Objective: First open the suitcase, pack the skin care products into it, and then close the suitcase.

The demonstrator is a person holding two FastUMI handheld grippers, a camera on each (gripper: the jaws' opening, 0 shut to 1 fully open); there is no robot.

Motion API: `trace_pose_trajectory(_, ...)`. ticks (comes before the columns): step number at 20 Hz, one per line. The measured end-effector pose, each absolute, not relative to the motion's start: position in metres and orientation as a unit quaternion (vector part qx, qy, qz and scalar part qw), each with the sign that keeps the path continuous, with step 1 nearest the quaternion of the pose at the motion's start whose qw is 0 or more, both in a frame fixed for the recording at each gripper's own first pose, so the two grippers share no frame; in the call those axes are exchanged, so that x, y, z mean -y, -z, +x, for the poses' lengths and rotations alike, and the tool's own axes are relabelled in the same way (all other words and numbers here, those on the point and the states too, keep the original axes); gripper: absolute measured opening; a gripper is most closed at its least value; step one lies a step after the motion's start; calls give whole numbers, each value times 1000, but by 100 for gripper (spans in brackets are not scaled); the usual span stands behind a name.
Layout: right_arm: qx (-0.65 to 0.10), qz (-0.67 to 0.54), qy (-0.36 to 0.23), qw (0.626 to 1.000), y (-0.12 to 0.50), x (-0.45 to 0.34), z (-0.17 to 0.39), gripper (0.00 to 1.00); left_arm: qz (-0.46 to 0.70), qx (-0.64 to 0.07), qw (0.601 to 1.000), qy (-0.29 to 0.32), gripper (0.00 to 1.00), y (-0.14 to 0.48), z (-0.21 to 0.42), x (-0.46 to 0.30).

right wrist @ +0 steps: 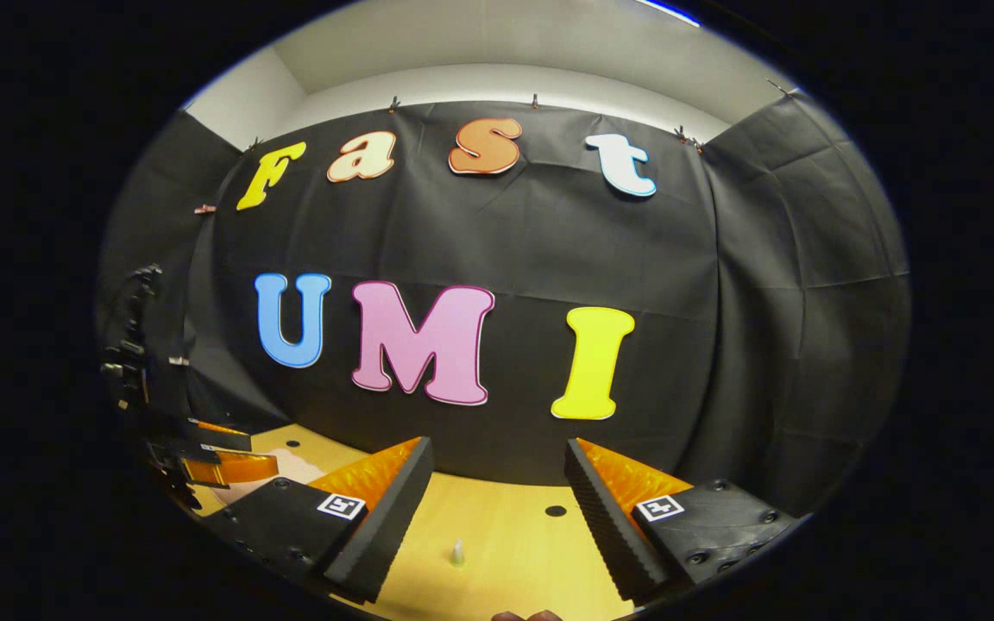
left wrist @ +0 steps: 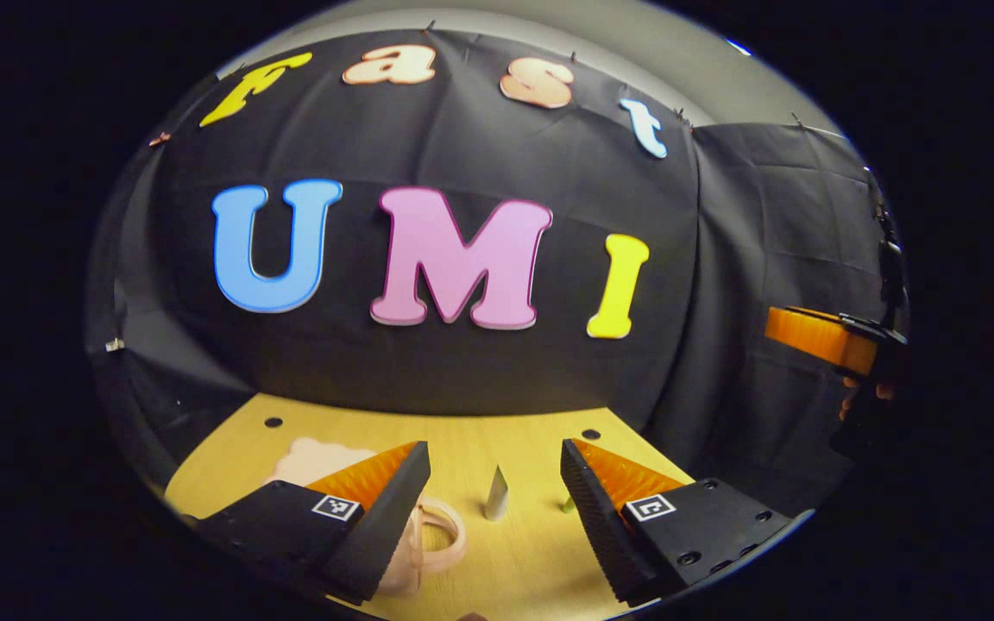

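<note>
— Where's the suitcase? I see a pink case [left wrist: 324,461] lying flat on the wooden table [left wrist: 514,561], its looped handle [left wrist: 437,539] beside the left gripper [left wrist: 495,492].

— That looks like it, lid down. A small pale tube [left wrist: 496,493] stands upright just past the handle, likely one of the skin care products.

— And the grippers?

— Both are spread wide, holding nothing. The right gripper [right wrist: 497,496] hovers above the table, well apart from the case.

— So opening comes first. I'd bring the left fingers down to the case's edge near the handle, pinch squarely and lift slowly, so the tube isn't knocked over.
</note>
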State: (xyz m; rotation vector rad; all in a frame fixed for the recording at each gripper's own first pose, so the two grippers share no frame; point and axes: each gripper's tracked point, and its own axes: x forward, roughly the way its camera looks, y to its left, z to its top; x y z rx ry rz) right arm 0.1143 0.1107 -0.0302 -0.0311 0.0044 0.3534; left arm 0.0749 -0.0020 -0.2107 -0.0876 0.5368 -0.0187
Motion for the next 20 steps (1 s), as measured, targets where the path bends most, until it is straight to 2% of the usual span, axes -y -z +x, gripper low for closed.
trace_pose_trajectory(5,-24,-17,-170,985,57,-90,117,96,-128,-436,890,-29,95,331,87,4)
trace_pose_trajectory(9,-28,-28,-142,989,59,-77,116,94,-63,-531,843,-54,95,396,92,-22)
trace_pose_trajectory(11,-29,-28,-123,992,57,-76,115,96,-52,-567,821,-49,95,419,94,-23)
trace_pose_trajectory(16,-35,-53,-101,993,55,-86,114,94,-50,-613,788,-40,94,460,101,-29)
trace_pose_trajectory(18,-35,-64,-97,993,53,-90,114,96,-43,-638,769,-21,83,469,94,-28)
trace_pose_trajectory(20,-39,-66,-95,993,55,-94,116,96,-20,-641,767,-13,37,477,94,-40)
